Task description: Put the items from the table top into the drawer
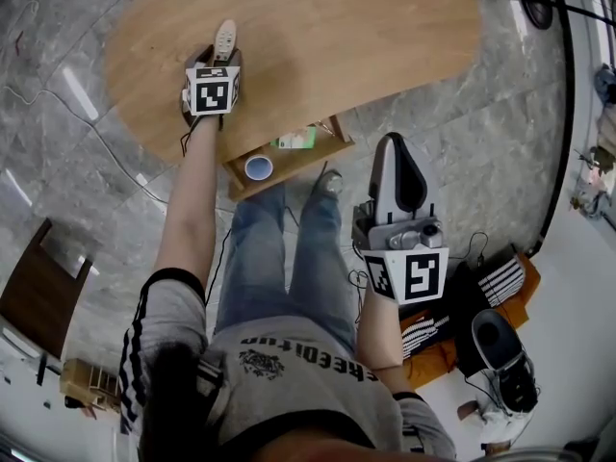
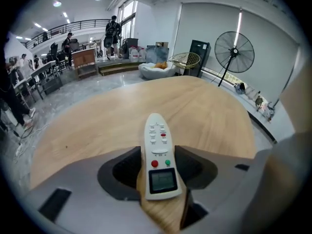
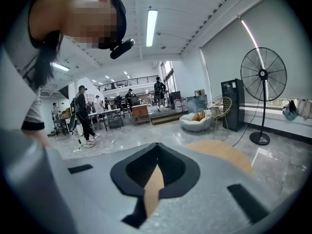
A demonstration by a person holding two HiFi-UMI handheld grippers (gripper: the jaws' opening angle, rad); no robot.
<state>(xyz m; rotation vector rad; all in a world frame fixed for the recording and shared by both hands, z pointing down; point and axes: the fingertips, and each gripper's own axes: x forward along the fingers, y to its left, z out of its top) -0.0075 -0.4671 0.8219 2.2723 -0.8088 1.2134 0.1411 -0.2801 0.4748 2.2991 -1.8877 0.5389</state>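
The right gripper [image 1: 390, 142] hangs off the near edge of the worktop [image 1: 337, 37], above the person's legs, its fingers [image 3: 187, 172] closed tip to tip on nothing. Under that edge the drawer [image 1: 332, 149] stands open, with a cup [image 1: 258, 167] and a green pack [image 1: 296, 141] inside. Further in, on the worktop's left part, the left gripper [image 2: 158, 155] tilts down with its fingers [image 2: 124, 172] spread wide either side of the remote [image 2: 159, 167], which lies flat on the wood, buttons up, pointing toward the worktop's far edge.
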